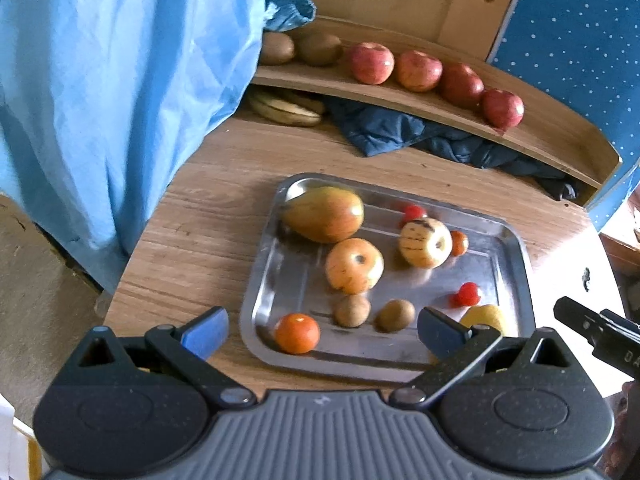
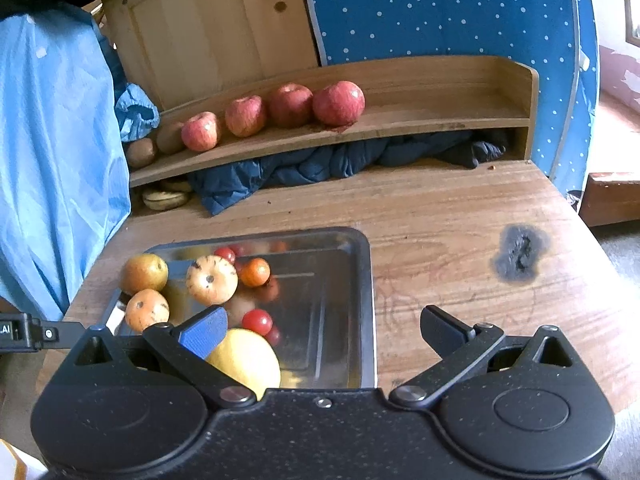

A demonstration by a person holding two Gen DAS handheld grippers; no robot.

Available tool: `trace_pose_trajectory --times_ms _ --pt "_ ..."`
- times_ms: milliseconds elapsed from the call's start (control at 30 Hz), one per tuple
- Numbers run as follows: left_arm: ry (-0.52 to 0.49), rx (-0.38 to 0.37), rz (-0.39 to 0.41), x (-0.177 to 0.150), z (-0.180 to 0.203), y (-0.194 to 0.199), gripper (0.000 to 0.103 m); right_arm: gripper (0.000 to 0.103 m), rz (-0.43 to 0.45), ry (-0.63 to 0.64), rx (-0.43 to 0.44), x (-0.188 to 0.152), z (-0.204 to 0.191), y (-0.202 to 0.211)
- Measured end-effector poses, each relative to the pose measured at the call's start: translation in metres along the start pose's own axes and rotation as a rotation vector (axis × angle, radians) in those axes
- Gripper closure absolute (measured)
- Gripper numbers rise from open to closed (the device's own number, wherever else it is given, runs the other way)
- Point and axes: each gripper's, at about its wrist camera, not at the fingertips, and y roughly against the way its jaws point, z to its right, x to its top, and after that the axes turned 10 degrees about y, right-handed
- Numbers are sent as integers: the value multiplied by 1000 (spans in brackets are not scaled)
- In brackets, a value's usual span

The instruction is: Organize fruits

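Fruit mixed in steel tray [image 1: 516, 256] on wooden table [image 1: 208, 208]; four apples [image 2: 338, 103] and two kiwis [image 1: 320, 49] already lined on shelf [image 2: 440, 120]. Our left gripper [image 1: 324, 332] spread wide, empty, over tray's near edge; right gripper [image 2: 324, 330] likewise spread, empty. We judge next pick is kiwi [image 1: 352, 310] in tray: close across its middle, gently, avoid nudging orange fruit [image 1: 297, 333]. Yellow fruit [image 2: 246, 360] half hidden behind fingers; bananas [image 1: 286, 108] under shelf partly covered by dark cloth [image 1: 400, 128].
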Motion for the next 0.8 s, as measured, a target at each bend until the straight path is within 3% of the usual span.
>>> trace_pose_trajectory --times_ms 467,800 --pt "-61 -86 -21 3 -35 8 1 1 34 -4 -127 -10 -51 26" --pt "-151 -159 11 -3 -61 29 0 1 49 3 -145 -22 -96 60"
